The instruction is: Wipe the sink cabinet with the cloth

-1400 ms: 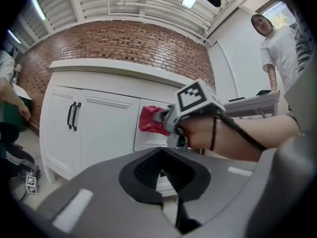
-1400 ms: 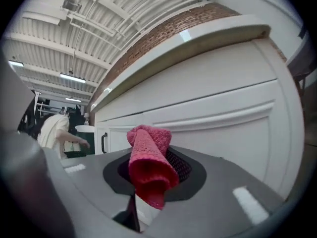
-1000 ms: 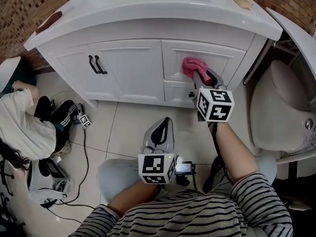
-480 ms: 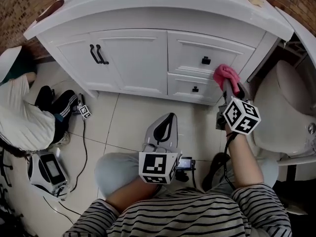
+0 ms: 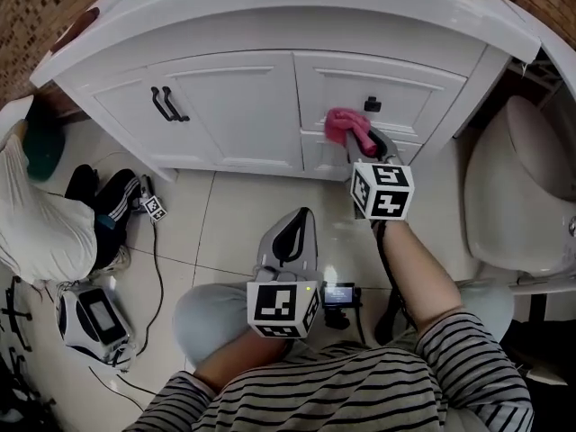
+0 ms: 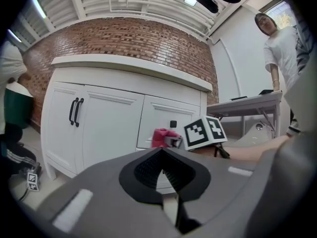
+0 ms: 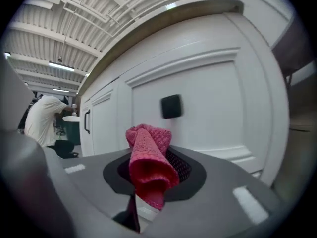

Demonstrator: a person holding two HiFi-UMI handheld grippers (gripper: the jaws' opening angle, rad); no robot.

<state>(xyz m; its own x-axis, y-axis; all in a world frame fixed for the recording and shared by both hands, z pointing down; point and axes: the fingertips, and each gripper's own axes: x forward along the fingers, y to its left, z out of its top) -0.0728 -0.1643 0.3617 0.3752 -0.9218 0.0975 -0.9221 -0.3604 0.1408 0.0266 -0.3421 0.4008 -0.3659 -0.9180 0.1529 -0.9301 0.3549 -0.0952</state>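
Observation:
The white sink cabinet (image 5: 234, 106) fills the top of the head view, with two doors on the left and drawers on the right. A pink cloth (image 5: 339, 124) is pressed on the drawer front, just below and left of the black knob (image 5: 372, 105). My right gripper (image 5: 357, 139) is shut on it. In the right gripper view the cloth (image 7: 147, 155) bulges out of the right gripper (image 7: 148, 175), close to the drawer panel (image 7: 213, 113). My left gripper (image 5: 291, 232) hangs shut and holds nothing, low over my knee. In the left gripper view the left gripper (image 6: 161, 155) points at the cabinet (image 6: 109, 128) and the cloth (image 6: 161, 137).
A toilet (image 5: 513, 187) stands close on the right of the cabinet. A person (image 5: 36, 214) sits on the tiled floor at left, with a device (image 5: 90, 318) and a cable (image 5: 155, 268) nearby. Paired black door handles (image 5: 162, 104) stick out. Another person (image 6: 282, 38) stands by a table (image 6: 247, 103).
My right gripper carried the cloth from the upper drawer out to the cabinet's right edge, then back left onto the drawer front. My left gripper stayed put.

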